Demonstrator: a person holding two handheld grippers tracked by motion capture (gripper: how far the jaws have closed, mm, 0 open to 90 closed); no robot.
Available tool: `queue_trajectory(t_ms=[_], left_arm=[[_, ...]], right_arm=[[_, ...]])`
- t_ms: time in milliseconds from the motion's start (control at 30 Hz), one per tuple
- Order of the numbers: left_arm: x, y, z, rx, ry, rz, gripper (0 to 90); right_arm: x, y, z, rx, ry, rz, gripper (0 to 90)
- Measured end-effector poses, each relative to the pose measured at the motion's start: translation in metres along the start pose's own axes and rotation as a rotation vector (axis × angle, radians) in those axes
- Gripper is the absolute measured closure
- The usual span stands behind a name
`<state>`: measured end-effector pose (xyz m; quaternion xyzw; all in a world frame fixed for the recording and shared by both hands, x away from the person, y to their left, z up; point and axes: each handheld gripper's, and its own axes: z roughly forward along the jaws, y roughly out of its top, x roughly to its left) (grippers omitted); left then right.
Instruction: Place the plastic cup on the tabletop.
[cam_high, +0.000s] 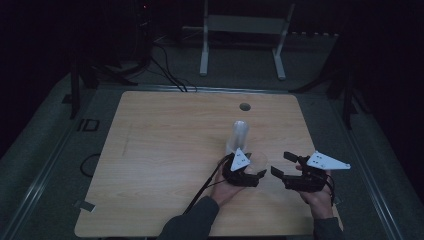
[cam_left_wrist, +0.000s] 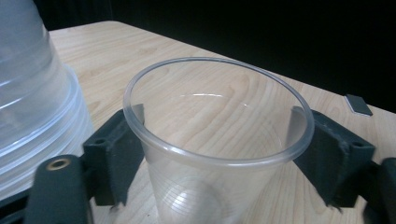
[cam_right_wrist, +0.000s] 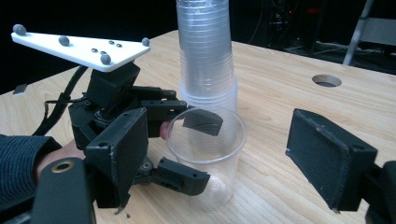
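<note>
A single clear plastic cup (cam_left_wrist: 215, 140) stands upright on the wooden table (cam_high: 165, 150), just right of a tall stack of clear cups (cam_high: 239, 134). My left gripper (cam_high: 256, 170) is shut on this cup, one jaw pressed against each side just under the rim. From the right gripper view the cup (cam_right_wrist: 210, 154) sits between the left gripper's (cam_right_wrist: 194, 149) jaws, with the stack (cam_right_wrist: 205, 56) right behind it. My right gripper (cam_high: 283, 164) is open a short way to the right of the cup, its jaws wide apart and holding nothing.
A round hole (cam_high: 244, 106) is cut in the table near its far edge. A white frame stand (cam_high: 245, 25) and dark cables (cam_high: 165, 70) sit on the floor beyond. A small dark patch (cam_left_wrist: 358, 103) lies near the table edge.
</note>
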<state>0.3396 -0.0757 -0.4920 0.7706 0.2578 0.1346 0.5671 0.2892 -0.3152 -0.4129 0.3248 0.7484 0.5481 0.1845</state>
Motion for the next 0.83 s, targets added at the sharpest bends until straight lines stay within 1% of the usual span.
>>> queue_trajectory(t_ms=[33,67,133,267,333,400,533,700,833], left_arm=[[0.001,0.000,0.000,0.003,-0.011,-0.007,17.5],[0.001,0.000,0.000,0.012,-0.022,-0.007,15.1],[0.002,0.000,-0.001,0.011,-0.021,-0.015,14.9],[0.002,-0.001,-0.002,0.010,-0.008,-0.018,14.4],[0.002,-0.002,-0.005,0.008,-0.006,-0.015,14.4],[0.002,-0.003,-0.008,0.010,0.005,-0.015,14.4],[0.003,-0.005,-0.014,-0.003,0.011,-0.029,14.4],[0.002,-0.005,-0.015,-0.009,0.032,-0.025,14.4],[0.003,-0.006,-0.018,-0.015,0.036,-0.027,14.4]], right_arm=[[0.000,0.000,0.000,0.000,0.000,0.000,20.6],[0.000,0.000,0.000,0.000,0.000,0.001,20.6],[0.000,0.000,0.000,0.000,0.000,0.002,20.6],[0.000,-0.001,-0.001,-0.001,0.000,0.002,20.5],[0.000,-0.001,-0.002,-0.003,-0.001,0.002,20.6],[0.000,-0.001,-0.002,-0.003,-0.002,0.003,20.5],[0.000,-0.001,-0.001,-0.002,-0.002,0.002,20.5],[0.001,-0.001,0.000,-0.001,-0.001,0.002,20.5],[-0.001,-0.001,-0.002,-0.003,-0.005,0.003,20.5]])
